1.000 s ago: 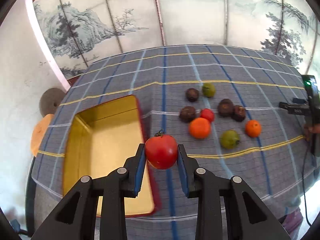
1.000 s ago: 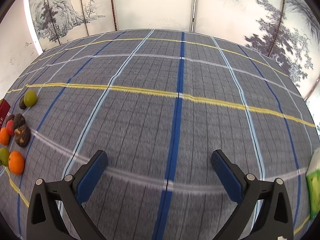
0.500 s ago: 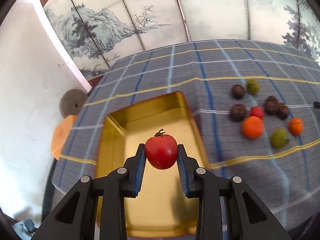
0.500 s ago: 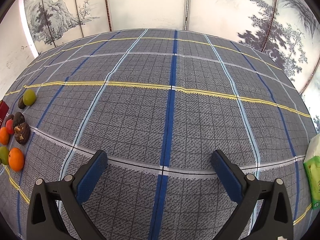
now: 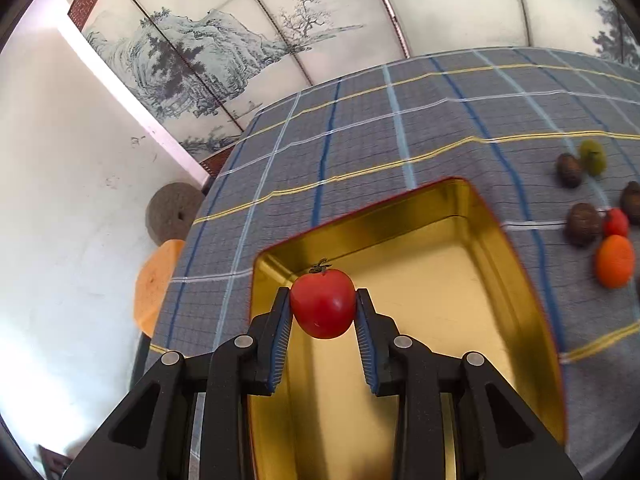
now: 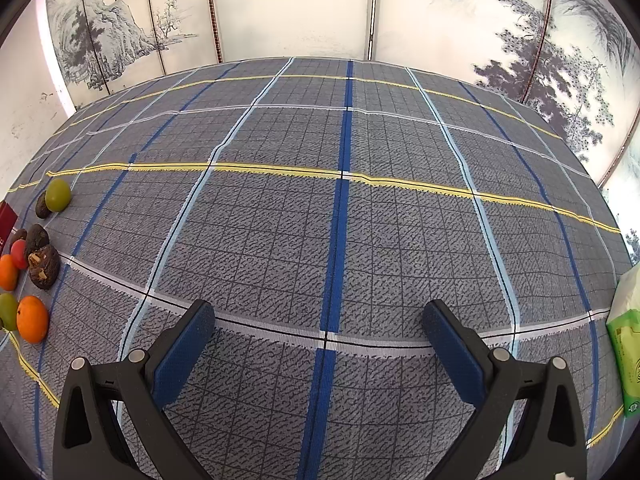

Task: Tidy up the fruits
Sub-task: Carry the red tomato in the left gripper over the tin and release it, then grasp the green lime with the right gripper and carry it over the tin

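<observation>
- Left wrist view: a worktop (image 5: 400, 152) covered in grey checked cloth stands before painted landscape screens and a white wall.
- The gold tin (image 5: 516, 280), open and with nothing lying in it, now fills the lower middle of this view; a second ago it sat off to the left of the fingers.
- The left gripper (image 5: 323, 312) has its fingers clenched on a red tomato (image 5: 322, 304), which hangs above the tin's near left part.
- The loose fruits, among them an orange (image 5: 614, 260), lie right of the tin.
- Judged from this, the carry is done and release into the tin comes next.
- Right wrist view: the same cloth, with nothing on it ahead.
- The right gripper (image 6: 319, 326) is unchanged, fingers spread wide, grasping nothing.
- Fruits (image 6: 32, 318) sit at the far left edge, beside the tin's red corner (image 6: 7, 216).
</observation>
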A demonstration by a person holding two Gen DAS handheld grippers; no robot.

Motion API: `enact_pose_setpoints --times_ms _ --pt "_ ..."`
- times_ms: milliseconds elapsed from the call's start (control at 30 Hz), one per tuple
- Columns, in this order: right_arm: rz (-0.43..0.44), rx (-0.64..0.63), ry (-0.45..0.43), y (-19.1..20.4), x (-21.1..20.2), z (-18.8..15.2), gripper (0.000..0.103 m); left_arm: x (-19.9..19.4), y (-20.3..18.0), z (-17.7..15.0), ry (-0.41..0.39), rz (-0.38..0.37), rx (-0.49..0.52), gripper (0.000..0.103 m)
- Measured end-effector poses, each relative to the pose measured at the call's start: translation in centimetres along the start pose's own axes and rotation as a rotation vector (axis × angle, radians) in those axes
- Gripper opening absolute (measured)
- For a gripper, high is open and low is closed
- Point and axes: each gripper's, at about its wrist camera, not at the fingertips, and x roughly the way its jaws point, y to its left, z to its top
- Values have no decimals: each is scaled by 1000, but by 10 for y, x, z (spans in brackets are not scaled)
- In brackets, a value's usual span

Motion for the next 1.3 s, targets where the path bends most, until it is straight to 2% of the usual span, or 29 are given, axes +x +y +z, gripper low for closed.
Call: enact_pose_setpoints --times_ms 433,733,800,867,933,1000,1133,1200,1267,1300 --pt "-4 8 1 -1 -1 -1 103 47 11 7 39 81 45 33" --pt "-7 14 3 -2 -1 1 103 62 9 4 60 96 50 34" --pt "-8 14 3 -2 -1 1 103 59 11 4 48 97 45 42" --pt "-34 21 -6 -2 -3 1 103 51 15 3 19 92 25 56" --pt "-41 18 -79 -2 -18 -1 102 40 21 2 -9 65 -9 59" --pt "0 9 -178 3 -39 -7 98 24 28 1 -27 28 -57 59" --pt "211 2 -259 29 -78 -18 80 -25 50 -13 -108 -127 -224 60" --pt "329 -63 -275 54 -96 -20 78 -53 58 -28 -164 -195 -320 68" --pt "449 -173 -277 88 -112 -20 77 -77 58 -47 -226 -225 -388 81" --pt "508 -242 -268 107 -118 -20 77 -89 55 -54 -251 -236 -407 82"
